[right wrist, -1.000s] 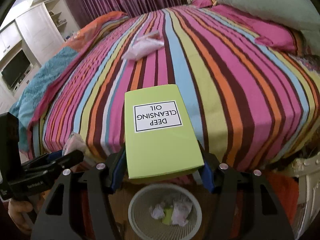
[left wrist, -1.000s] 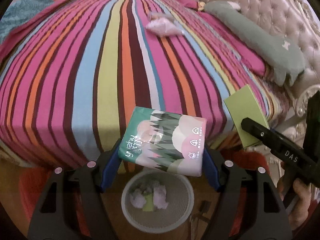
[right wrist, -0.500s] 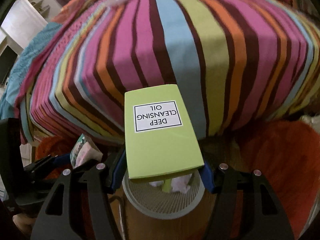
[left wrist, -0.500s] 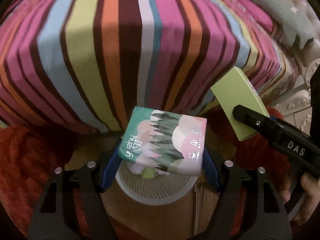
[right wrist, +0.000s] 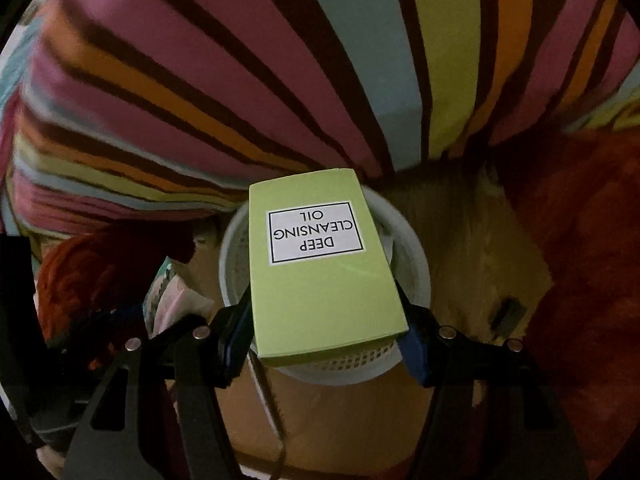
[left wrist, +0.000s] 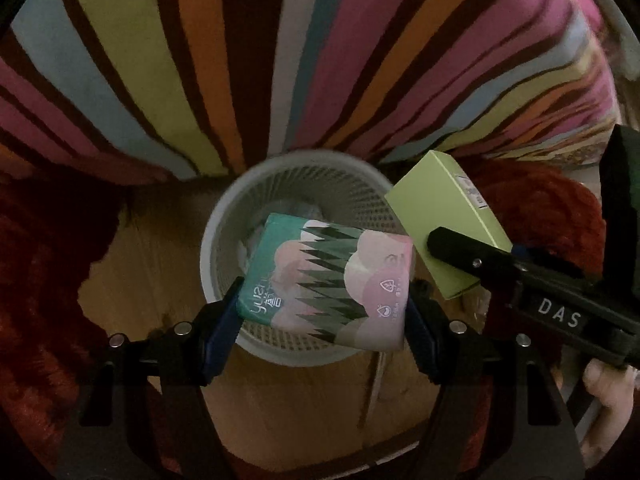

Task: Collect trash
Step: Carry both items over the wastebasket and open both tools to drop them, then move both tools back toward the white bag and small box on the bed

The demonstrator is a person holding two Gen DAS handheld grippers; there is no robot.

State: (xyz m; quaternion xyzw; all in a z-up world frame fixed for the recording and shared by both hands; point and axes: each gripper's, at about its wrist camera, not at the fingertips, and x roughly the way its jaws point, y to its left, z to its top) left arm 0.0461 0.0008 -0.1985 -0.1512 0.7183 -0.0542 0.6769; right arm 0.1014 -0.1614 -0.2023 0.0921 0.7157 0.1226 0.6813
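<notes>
My left gripper [left wrist: 323,312] is shut on a soft tissue pack [left wrist: 328,284] printed with green trees and pink clouds, held right over a white mesh waste basket [left wrist: 224,216] on the floor. My right gripper [right wrist: 324,340] is shut on a lime-green box [right wrist: 320,276] labelled "DEEP CLEANSING OIL", held over the same basket [right wrist: 412,256]. The box [left wrist: 444,216] and the right gripper also show at the right of the left wrist view. The pack [right wrist: 172,296] shows at the left of the right wrist view. Crumpled paper lies in the basket, mostly hidden.
The striped bed cover [left wrist: 280,60] hangs just behind the basket. A red shaggy rug [left wrist: 44,280] lies to both sides on the wooden floor [left wrist: 296,408]. A thin cable [right wrist: 268,392] runs across the floor by the basket.
Both grippers have tilted down and moved lower toward the floor. The basket has come from under the held items to directly behind them. The bed top has left the view.
</notes>
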